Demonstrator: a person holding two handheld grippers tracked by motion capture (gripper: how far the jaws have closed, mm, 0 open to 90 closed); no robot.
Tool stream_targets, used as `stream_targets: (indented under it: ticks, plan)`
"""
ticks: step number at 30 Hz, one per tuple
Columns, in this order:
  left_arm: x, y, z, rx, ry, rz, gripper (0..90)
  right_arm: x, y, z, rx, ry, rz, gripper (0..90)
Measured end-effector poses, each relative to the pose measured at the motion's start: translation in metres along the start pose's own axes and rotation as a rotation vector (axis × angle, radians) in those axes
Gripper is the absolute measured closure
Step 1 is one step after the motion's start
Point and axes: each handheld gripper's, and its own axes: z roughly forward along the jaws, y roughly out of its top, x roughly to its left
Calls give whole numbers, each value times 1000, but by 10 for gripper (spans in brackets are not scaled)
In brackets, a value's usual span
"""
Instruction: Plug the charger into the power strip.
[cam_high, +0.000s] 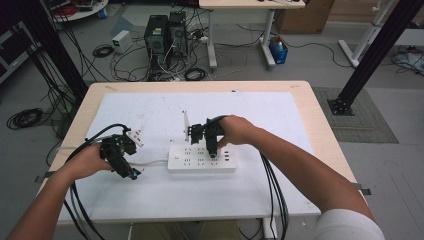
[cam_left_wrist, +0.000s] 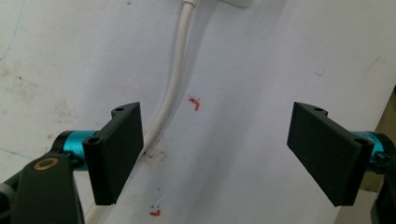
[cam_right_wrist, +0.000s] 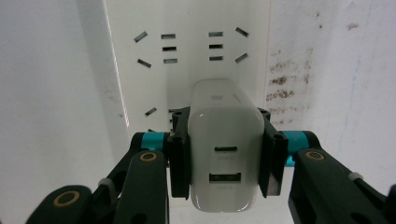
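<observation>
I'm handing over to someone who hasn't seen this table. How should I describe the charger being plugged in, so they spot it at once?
Find the white power strip lying mid-table on the white sheet. The right gripper is over it, shut on a white charger block. It is glossy with rounded corners, and two ports, one above the other, mark its end face.

A glossy white rounded-block USB charger (cam_right_wrist: 223, 149), two ports on its end face, stands upright over a flat white plastic power strip (cam_high: 186, 161) lying on the white table sheet; its prongs are hidden, possibly already seated.
</observation>
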Motion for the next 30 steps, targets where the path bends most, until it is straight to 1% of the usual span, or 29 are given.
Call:
stream_targets:
  ticks: [2,3,4,5,6,8,9,10,11,12,13,14,15,16,17,18,19,20,21,22,23,25,26,27,28,29,30]
  plan:
    - [0,-1,0,-2,0,-6,187,-7,-2,1,-21,37,-1,629]
    - [1,-2,-1,12,2,3,187,-10,-2,1,-23,52,0,628]
    - [1,-3,-1,5,2,-9,187,-12,-2,1,-20,65,0,629]
    - [2,-3,-1,11,4,1,186,-14,-3,2,-28,79,8,628]
    - [3,-3,-1,11,2,-2,187,-15,-3,1,-25,98,25,628]
    - [1,-2,0,-2,1,-7,186,-18,-4,2,-36,111,29,628]
    - [1,-2,-1,10,0,8,186,-16,-4,2,-33,103,27,628]
    - [0,-2,1,-4,-1,-7,187,-14,-3,2,-29,83,7,629]
    - [0,-2,1,-1,0,-6,187,-9,-1,2,-22,54,-9,629]
    - [0,-2,1,-1,0,-6,187,-9,-1,2,-22,54,-9,629]
    - [1,-2,1,-6,2,-11,187,-3,-1,3,-15,27,-24,629]
    - [1,-3,1,-7,3,-10,187,-1,-2,3,-23,4,-27,629]
    - [1,-3,1,-7,2,-9,186,-3,-3,3,-32,11,-25,628]
    - [0,-3,1,-7,1,-15,186,-4,-4,4,-43,29,0,628]
    - [1,-3,1,-4,-1,-12,186,-7,-5,4,-47,39,-6,628]
    - [1,-4,0,3,0,-4,187,-9,-5,4,-49,59,16,628]
    - [1,-4,0,3,0,-4,186,-9,-5,4,-49,59,16,628]
    - [1,-4,0,-2,0,-14,186,-12,-5,4,-54,70,13,628]
    - [3,-4,0,7,1,-4,186,-14,-6,4,-53,87,18,627]
    - [2,-4,1,0,1,-12,187,-14,-6,4,-56,88,13,628]
    - [2,-3,1,3,-2,-9,187,-14,-6,5,-57,89,13,627]
    - [1,-3,2,-5,-5,-14,187,-13,-6,5,-56,83,13,627]
    - [1,-3,3,-5,-3,-14,187,-8,-5,5,-51,48,-10,628]
    - [1,-2,3,-4,-3,-12,186,-4,-4,5,-47,22,-22,628]
    - [2,-2,3,-5,-5,-15,186,-2,-5,6,-51,9,-17,627]
    - [2,-2,4,-5,-4,-16,186,-1,-7,5,-59,6,-11,627]
    - [2,-1,4,-4,-4,-13,187,-2,-7,6,-64,7,-21,627]
